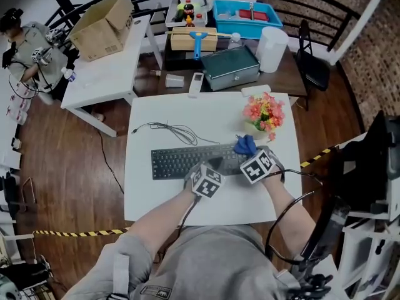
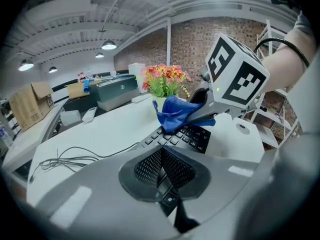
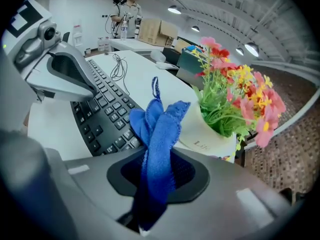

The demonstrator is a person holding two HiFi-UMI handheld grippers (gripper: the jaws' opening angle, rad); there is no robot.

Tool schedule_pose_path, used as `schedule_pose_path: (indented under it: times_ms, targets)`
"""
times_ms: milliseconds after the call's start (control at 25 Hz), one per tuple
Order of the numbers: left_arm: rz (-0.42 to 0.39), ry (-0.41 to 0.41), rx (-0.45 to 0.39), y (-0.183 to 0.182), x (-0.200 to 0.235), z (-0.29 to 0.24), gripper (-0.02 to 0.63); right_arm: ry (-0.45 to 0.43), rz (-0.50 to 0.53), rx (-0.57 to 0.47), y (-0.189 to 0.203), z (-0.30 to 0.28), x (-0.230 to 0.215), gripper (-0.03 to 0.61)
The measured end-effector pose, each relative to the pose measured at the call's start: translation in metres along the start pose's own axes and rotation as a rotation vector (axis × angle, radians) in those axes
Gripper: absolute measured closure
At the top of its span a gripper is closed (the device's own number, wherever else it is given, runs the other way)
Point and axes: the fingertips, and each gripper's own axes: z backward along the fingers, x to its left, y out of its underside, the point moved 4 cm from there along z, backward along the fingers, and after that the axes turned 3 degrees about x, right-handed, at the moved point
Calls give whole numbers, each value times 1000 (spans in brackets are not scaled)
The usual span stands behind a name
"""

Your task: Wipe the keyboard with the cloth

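A black keyboard (image 1: 181,162) lies across the middle of the white table (image 1: 150,195). My right gripper (image 1: 249,151) is shut on a blue cloth (image 1: 245,145), which hangs over the keyboard's right end. In the right gripper view the cloth (image 3: 160,129) bunches up from between the jaws of that gripper (image 3: 157,173), above the keys (image 3: 102,116). My left gripper (image 1: 212,166) sits just left of it over the keyboard, jaws together with nothing in them (image 2: 161,171). The left gripper view shows the cloth (image 2: 172,113) pinched in the right gripper (image 2: 199,111).
A pot of pink and orange flowers (image 1: 265,114) stands just behind the cloth. The keyboard's cable (image 1: 169,130) coils behind the keyboard. A dark table behind holds a metal box (image 1: 230,67), a white roll (image 1: 270,49) and a remote (image 1: 196,83). A person (image 1: 25,49) stands far left.
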Motion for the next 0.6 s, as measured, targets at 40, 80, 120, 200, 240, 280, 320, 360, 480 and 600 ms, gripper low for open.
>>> schedule_pose_path:
  times_ms: [40, 80, 120, 200, 240, 280, 320, 360, 480, 600]
  targets:
    - [6, -8, -1, 1, 3, 2, 620, -5, 8, -10, -6, 2, 5, 492]
    - [16, -20, -2, 4, 8, 5, 620, -14, 22, -24, -14, 4, 11, 492]
    - [29, -36, -3, 8, 14, 9, 620, -25, 41, -43, -25, 6, 20, 492]
    - [58, -74, 0, 20, 29, 21, 620, -56, 95, -87, -51, 11, 46, 492]
    - [74, -95, 4, 27, 37, 29, 620, -73, 128, -108, -67, 15, 61, 492]
    - [91, -117, 10, 35, 46, 38, 620, -91, 164, -129, -82, 18, 78, 492]
    - [110, -141, 17, 44, 55, 48, 620, -111, 200, -149, -98, 20, 96, 492]
    - [130, -165, 24, 54, 64, 58, 620, -132, 236, -167, -114, 22, 115, 492]
    - [184, -235, 47, 87, 89, 86, 620, -194, 331, -216, -155, 22, 167, 492]
    - [234, -314, 78, 125, 116, 113, 620, -243, 409, -253, -191, 19, 215, 492]
